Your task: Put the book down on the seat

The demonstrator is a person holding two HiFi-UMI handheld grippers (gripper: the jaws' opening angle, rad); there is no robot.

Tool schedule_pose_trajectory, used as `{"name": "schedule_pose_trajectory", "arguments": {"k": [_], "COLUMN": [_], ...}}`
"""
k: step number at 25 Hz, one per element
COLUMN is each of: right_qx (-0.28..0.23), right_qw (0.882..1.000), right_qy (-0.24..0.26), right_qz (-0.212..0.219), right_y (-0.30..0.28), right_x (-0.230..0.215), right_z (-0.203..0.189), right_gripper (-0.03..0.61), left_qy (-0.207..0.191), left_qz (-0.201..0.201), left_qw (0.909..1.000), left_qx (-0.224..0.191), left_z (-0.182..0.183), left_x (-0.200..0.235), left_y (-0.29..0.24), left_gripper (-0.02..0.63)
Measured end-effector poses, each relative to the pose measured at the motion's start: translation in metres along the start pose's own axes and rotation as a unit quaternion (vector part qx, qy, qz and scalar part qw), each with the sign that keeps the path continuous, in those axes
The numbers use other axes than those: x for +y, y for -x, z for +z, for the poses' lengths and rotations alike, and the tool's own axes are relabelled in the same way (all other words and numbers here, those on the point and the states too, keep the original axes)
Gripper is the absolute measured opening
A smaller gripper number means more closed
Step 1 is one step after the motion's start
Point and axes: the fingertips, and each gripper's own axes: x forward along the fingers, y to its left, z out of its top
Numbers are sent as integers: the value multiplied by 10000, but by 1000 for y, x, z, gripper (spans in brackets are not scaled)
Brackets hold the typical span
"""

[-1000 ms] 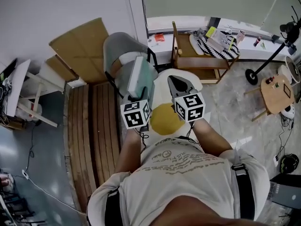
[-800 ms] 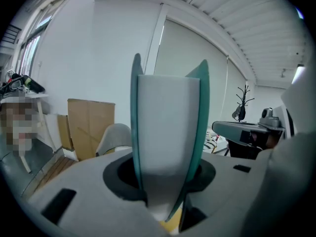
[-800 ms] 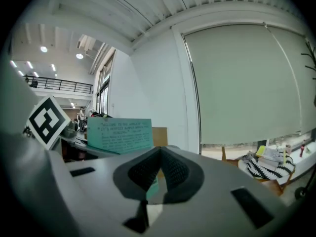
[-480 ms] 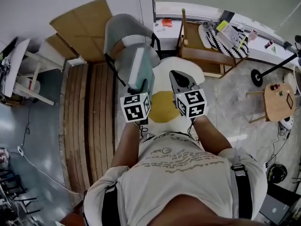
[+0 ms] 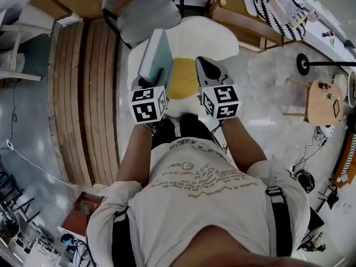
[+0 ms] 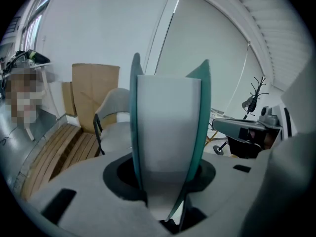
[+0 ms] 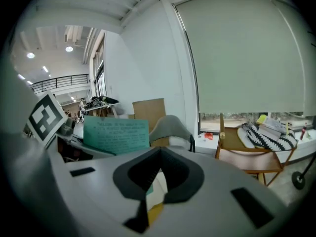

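Observation:
My left gripper [image 5: 157, 78] is shut on the lower edge of a teal-covered book [image 5: 155, 53], which stands upright on its edge. In the left gripper view the book [image 6: 168, 122] fills the middle, its white pages facing me between the teal covers. My right gripper [image 5: 207, 69] is beside it on the right, shut and holding nothing, and its jaws meet in the right gripper view [image 7: 148, 194]. A grey chair [image 5: 146, 11] with an empty seat stands just beyond the book. Both grippers hang over a white floor mat with a yellow centre [image 5: 183, 81].
A slatted wooden platform [image 5: 83, 93] runs along the left. A wooden chair holding a striped cloth [image 5: 261, 7] stands at the back right. A lamp-stand base [image 5: 303, 63] and a small round wooden table [image 5: 325, 102] are on the right. Cables lie on the floor.
The head view has tipped down, so the grey chair now sits at the top edge. The book stays upright in my left gripper. The right gripper keeps its place beside it.

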Motion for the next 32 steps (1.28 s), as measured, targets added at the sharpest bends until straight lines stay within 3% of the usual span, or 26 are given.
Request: {"name": "schedule_pose_trajectory", "arguments": {"k": [5, 12, 19, 26, 32], "right_qx": [375, 778, 1117, 1372, 1353], "right_qw": [9993, 9966, 9937, 9904, 9899], "right_qy": [-34, -262, -82, -161, -409], "right_qz": [65, -56, -56, 48, -108], "right_y": [-12, -75, -104, -118, -147], "right_x": [-4, -28, -33, -34, -51], "right_z": [-55, -176, -266, -343, -396], "right_gripper": [26, 26, 26, 26, 26], "left_qy": [134, 373, 1133, 2444, 3381], "left_qz": [-50, -265, -460, -599, -723], "left_qw": [9994, 9966, 9884, 9616, 9342], "left_qx": [323, 691, 898, 1099, 876], "left_z": [-52, -143, -228, -308, -343], "left_x": [4, 31, 57, 82, 113], "left_y": [-26, -116, -175, -207, -243], "left_gripper": [167, 167, 167, 166, 166]}}
